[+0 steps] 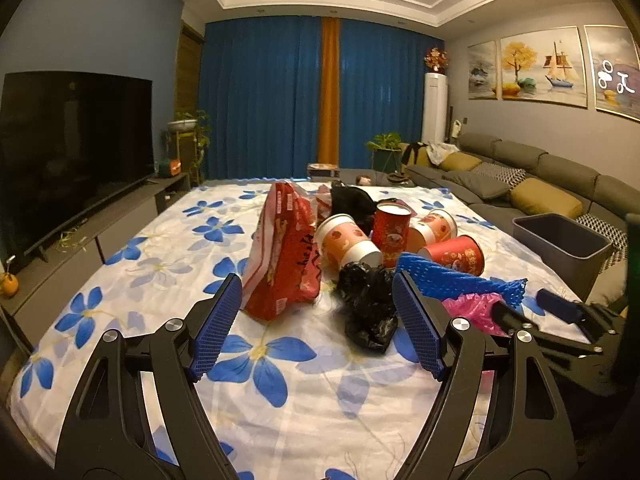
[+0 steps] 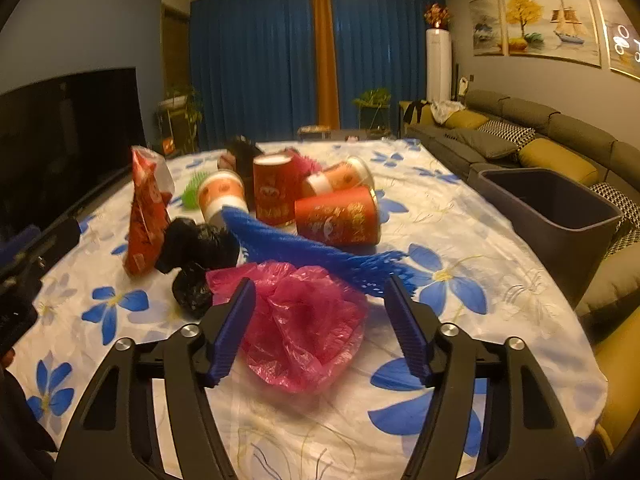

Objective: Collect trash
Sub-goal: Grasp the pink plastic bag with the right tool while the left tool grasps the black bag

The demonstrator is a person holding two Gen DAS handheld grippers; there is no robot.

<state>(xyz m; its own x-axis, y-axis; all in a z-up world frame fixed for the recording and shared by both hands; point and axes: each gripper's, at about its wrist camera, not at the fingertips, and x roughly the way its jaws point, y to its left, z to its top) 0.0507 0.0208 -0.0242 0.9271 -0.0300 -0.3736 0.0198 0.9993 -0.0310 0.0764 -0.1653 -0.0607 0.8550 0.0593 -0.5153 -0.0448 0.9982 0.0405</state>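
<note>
Trash lies piled on the flowered tablecloth (image 1: 280,420). A red snack bag (image 1: 282,252) stands upright, with several red and orange paper cups (image 1: 390,236) behind it. A crumpled black bag (image 1: 368,304), a blue foam net (image 1: 460,278) and a pink plastic bag (image 2: 304,320) lie in front. My left gripper (image 1: 318,284) is open, facing the black bag between its fingers' line. My right gripper (image 2: 320,284) is open with the pink bag between its fingers; it also shows in the left wrist view (image 1: 560,312). A grey bin (image 2: 560,212) stands to the table's right.
A television (image 1: 72,148) stands on a low cabinet to the left. A grey sofa (image 1: 540,176) with cushions runs along the right, behind the grey bin (image 1: 560,240). A green spiky item (image 2: 192,192) lies behind the cups. Blue curtains hang at the back.
</note>
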